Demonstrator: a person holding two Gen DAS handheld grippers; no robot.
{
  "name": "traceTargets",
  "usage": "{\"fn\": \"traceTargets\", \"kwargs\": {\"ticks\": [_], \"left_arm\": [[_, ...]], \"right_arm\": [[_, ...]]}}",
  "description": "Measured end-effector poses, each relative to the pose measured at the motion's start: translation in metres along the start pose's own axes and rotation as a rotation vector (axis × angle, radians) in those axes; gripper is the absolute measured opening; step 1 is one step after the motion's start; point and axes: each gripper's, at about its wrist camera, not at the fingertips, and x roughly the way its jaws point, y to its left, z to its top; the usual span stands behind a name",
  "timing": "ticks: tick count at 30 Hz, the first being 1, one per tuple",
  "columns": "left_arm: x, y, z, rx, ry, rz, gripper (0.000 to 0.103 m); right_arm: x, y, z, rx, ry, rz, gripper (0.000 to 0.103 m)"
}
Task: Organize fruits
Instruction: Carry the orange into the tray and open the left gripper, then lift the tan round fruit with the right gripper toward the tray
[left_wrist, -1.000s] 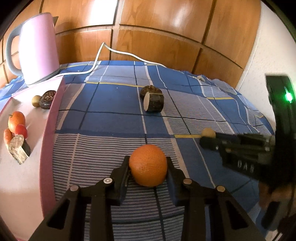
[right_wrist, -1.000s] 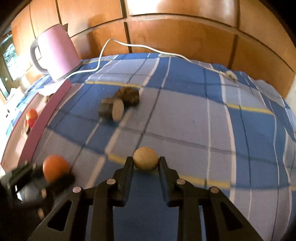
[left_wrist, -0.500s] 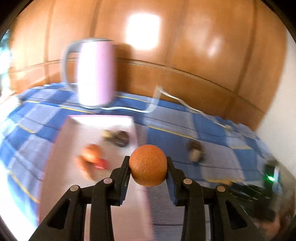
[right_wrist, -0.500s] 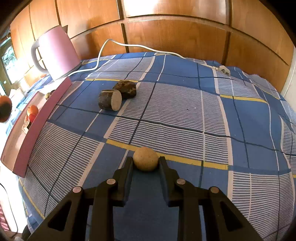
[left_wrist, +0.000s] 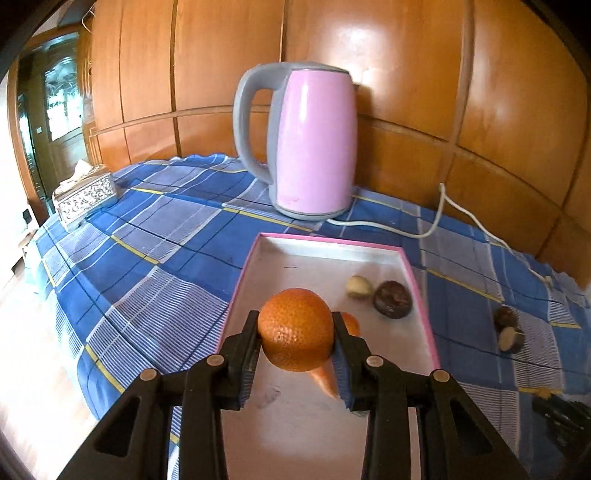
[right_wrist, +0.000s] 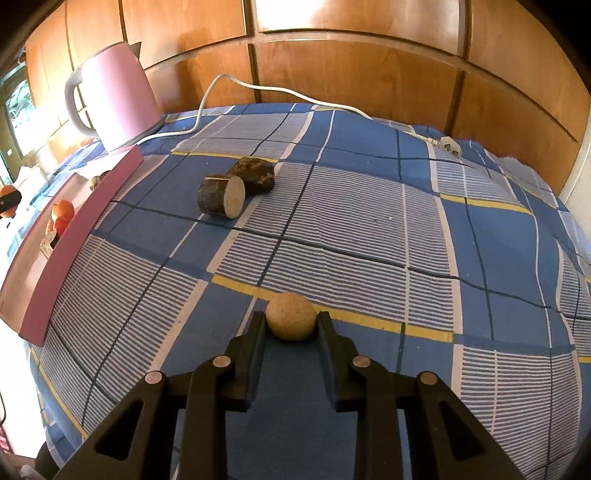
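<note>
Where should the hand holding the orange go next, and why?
Probably straight down a little, then let go. The left gripper grips the orange over the pink tray, where other fruits lie, and bare tray floor shows below it.

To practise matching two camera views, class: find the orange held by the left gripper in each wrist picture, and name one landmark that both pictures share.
Left wrist view: the orange sits low in the centre, clamped in the left gripper above the pink-rimmed tray.
Right wrist view: the orange is a small shape at the far left edge, beyond the tray.
Shared landmark: the pink kettle by the wooden wall.
</note>
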Motion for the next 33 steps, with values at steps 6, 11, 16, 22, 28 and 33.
{"fn": "traceTargets", "kwargs": {"ticks": [6,11,16,22,28,33], "left_arm": [[0.024,0.006,0.009,0.007,0.032,0.023,0.038],[0.031,0.012,0.015,-0.006,0.014,0.047,0.053],[0.021,0.014,0.011,-0.029,-0.005,0.035,0.054],[0.007,0.012,-0.008,-0.079,0.015,-0.008,0.054],[-0.008,0.008,-0.031,-0.074,0.028,-0.019,0.054],[-0.017,0.017,-0.048,-0.097,0.045,-0.005,0.054]], "right_arm": [[0.000,0.001,0.001,-0.003,0.004,-0.006,0.027],[0.000,0.001,0.001,-0.003,0.004,-0.008,0.027],[0.000,0.001,0.001,-0.002,0.004,-0.008,0.027],[0.000,0.001,0.001,0.000,0.002,-0.009,0.027],[0.000,0.001,0.000,0.008,-0.001,-0.005,0.027],[0.000,0.001,0.000,0.008,0.000,-0.006,0.027]]}}
